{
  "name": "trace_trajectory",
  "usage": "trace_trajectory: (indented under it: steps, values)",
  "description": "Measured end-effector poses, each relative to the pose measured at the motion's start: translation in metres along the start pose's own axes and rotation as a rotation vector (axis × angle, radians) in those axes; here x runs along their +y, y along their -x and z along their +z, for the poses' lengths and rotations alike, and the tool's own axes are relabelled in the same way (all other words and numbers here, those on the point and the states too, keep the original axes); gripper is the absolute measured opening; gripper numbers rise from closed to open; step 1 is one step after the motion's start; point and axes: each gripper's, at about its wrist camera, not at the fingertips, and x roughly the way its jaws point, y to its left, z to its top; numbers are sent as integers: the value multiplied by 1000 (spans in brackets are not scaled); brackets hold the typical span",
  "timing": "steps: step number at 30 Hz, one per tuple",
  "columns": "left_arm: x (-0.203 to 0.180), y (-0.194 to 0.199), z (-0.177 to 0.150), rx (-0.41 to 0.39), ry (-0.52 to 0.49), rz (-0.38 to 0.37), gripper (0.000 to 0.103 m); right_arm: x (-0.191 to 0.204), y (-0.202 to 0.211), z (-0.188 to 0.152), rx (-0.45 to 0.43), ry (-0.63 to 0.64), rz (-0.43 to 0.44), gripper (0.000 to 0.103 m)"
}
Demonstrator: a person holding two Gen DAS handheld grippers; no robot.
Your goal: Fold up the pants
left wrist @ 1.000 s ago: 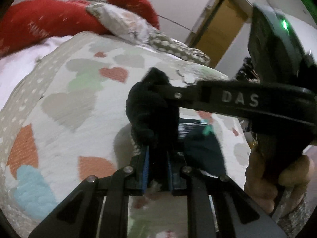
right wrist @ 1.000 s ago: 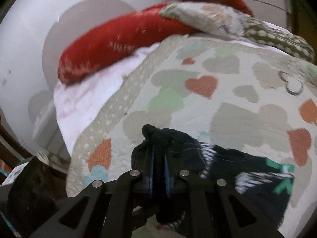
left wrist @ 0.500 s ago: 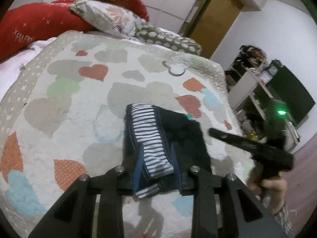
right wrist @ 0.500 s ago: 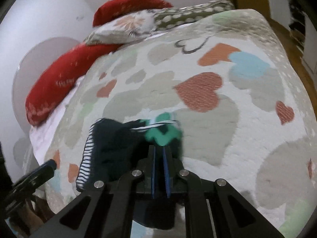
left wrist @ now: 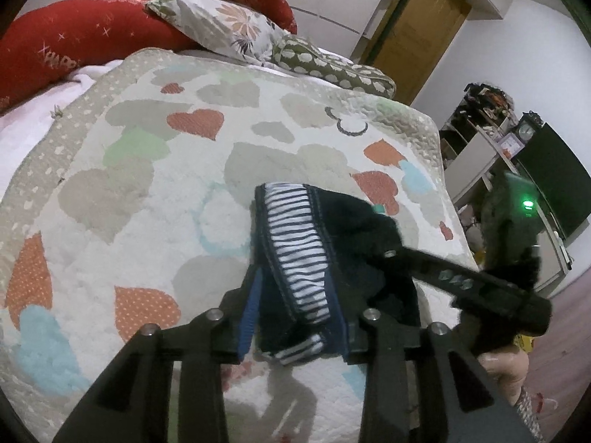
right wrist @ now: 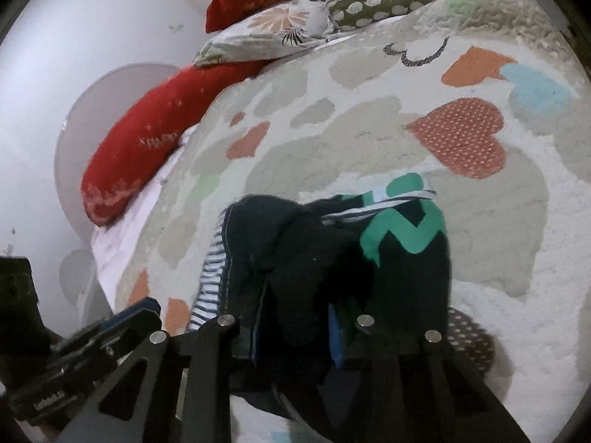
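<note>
Small dark navy pants (left wrist: pixel 343 229) with a blue-and-white striped waistband lie bunched on the heart-patterned quilt (left wrist: pixel 155 199). In the right wrist view the pants (right wrist: pixel 295 251) show a green zigzag patch. My left gripper (left wrist: pixel 295 317) is open, its jaws standing wide on either side of the striped waistband end. My right gripper (right wrist: pixel 295 336) is open too, jaws apart over the dark cloth. The right gripper also shows in the left wrist view (left wrist: pixel 461 280), reaching in over the pants from the right.
Red cushions (left wrist: pixel 74 48), a floral pillow (left wrist: pixel 229 26) and a spotted pillow (left wrist: pixel 332 66) lie at the head of the bed. A wooden door (left wrist: pixel 417 33), shelves (left wrist: pixel 480 140) and a dark screen (left wrist: pixel 550 181) stand beyond the bed's right edge.
Both grippers held the pants lifted a second ago. The pants now lie on the quilt; the left jaws opened first, then the right jaws opened and the right gripper moved back beside the left.
</note>
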Motion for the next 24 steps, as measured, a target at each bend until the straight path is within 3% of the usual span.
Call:
trace_trajectory:
  steps: [2, 6, 13, 19, 24]
  values:
    - [-2, -2, 4, 2, -9, 2, 35, -3, 13, 2, -52, -18, 22, 28]
    - [-18, -20, 8, 25, -48, -21, 35, -14, 35, 0, -108, -39, -33, 28]
    - [-35, -77, -5, 128, -96, 22, 37, -38, 38, -14, -104, -63, -122, 30]
    - [-32, -81, -9, 121, -125, 55, 50, -37, 36, -14, -93, -36, -179, 35]
    - [-15, -85, -11, 135, -55, 28, 61, -23, 74, -4, -256, -61, -140, 36]
